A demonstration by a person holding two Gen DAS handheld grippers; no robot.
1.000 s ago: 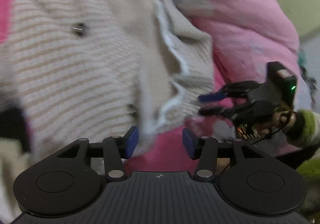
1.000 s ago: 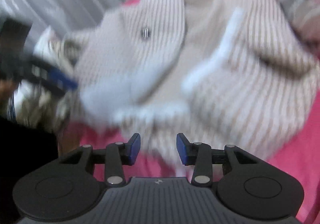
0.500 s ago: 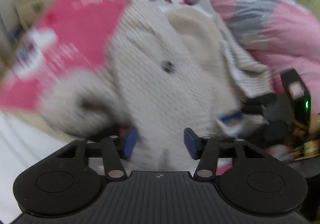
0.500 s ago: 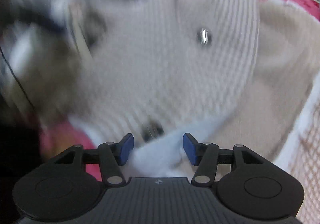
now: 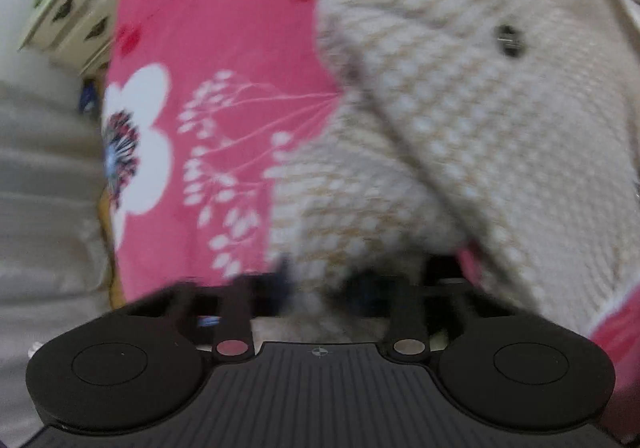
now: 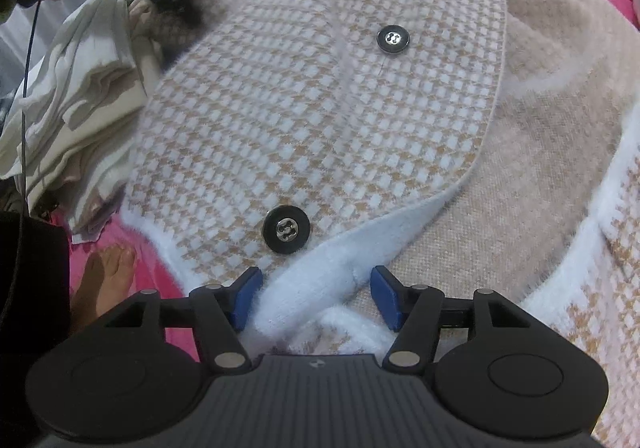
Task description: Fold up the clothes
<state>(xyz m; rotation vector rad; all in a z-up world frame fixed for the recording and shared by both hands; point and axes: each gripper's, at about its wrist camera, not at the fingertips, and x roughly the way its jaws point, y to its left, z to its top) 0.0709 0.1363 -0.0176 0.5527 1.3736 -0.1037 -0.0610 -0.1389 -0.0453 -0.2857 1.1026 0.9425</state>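
Below the bottom button, the right gripper is opening around the cardigan's white hem, not pinching it. Left gripper is closing on the blurry sleeve. The fluffy knit could slip and undo the fold.

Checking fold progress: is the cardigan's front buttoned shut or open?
Open: the cardigan's buttoned panel is flipped back, showing plain lining.

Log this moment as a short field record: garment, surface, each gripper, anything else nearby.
garment: checked knit cardigan, front flap folded over, two dark buttons showing
surface: pink floral bedsheet
left gripper: jaws closing, cardigan knit between them
right gripper: jaws opening, white fluffy hem between, pads clear
nearby: striped cloth at left
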